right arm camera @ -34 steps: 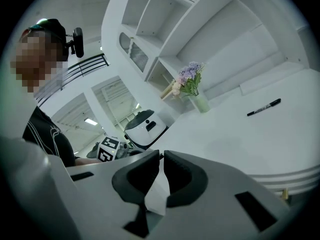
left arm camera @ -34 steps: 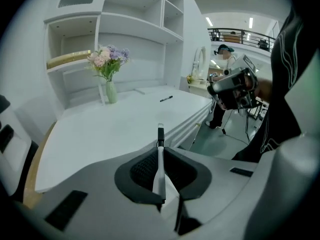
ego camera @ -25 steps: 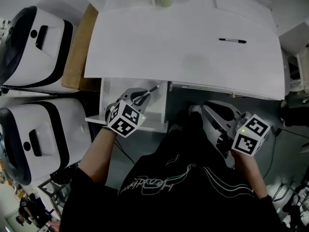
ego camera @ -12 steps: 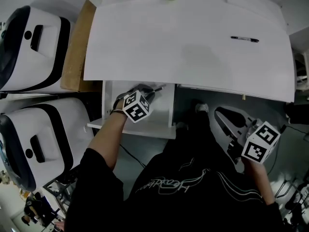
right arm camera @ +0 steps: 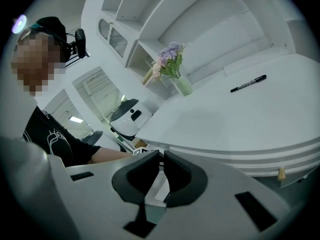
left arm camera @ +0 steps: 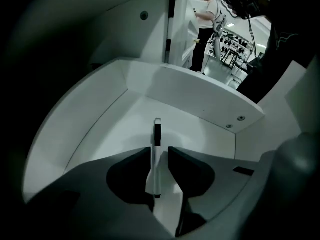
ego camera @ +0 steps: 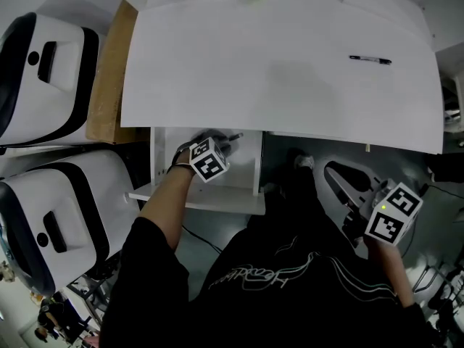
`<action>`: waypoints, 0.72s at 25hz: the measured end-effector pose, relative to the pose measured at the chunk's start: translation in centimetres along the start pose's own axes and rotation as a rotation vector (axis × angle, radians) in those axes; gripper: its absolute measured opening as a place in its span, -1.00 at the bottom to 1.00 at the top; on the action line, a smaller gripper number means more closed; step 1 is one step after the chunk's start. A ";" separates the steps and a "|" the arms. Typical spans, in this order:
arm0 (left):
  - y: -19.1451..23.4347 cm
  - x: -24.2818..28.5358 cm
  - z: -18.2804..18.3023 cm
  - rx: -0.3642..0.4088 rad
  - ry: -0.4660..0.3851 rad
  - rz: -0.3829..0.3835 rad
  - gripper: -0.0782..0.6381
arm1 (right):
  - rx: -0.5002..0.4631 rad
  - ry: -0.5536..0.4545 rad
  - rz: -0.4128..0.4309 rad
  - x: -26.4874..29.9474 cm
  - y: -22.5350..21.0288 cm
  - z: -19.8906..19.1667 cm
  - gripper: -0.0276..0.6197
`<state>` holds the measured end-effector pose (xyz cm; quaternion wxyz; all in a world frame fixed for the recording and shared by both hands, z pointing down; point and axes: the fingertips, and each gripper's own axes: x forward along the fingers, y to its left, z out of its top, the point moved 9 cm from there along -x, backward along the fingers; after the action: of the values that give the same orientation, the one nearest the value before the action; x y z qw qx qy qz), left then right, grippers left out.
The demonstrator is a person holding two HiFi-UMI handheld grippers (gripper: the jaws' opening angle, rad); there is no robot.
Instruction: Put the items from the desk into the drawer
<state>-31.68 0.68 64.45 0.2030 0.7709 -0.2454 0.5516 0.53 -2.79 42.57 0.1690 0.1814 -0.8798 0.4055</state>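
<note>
Lower centre of the left gripper view, the left gripper (left arm camera: 160, 149) is pinching a white marker (left arm camera: 157, 134) inside the drawer (left arm camera: 195, 96). The marker's long axis is running straight away from the camera, its black end pointing at the drawer's back wall. Centre-left in the head view, the desk (ego camera: 275, 85) edge is hiding those jaws. Lower right, the right gripper (right arm camera: 161, 154) is hanging with its jaws pressed nearly together, empty. Upper right, a black pen (ego camera: 370, 59) is lying crosswise on the desk.
</note>
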 end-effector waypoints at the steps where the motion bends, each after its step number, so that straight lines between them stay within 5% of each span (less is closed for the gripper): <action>1: -0.1 -0.2 0.0 -0.004 -0.001 -0.007 -0.44 | 0.001 -0.004 0.000 0.0 0.1 0.1 -0.74; 8: -1.7 -5.8 2.2 0.041 -0.079 -0.043 -0.27 | -0.026 -0.032 0.036 -0.3 1.6 1.0 -0.74; 12: -3.5 -11.7 3.8 0.090 -0.137 -0.001 -0.27 | -0.060 -0.054 0.059 -0.9 3.6 1.2 -0.74; 18: -5.8 -21.9 8.0 -0.146 -0.460 0.006 -0.46 | -0.089 -0.117 0.080 -2.5 5.1 1.2 -0.74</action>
<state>-28.16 4.01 40.96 0.1953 0.8587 -0.3269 0.3429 0.18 -0.21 37.36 0.1089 0.1620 -0.9118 0.3612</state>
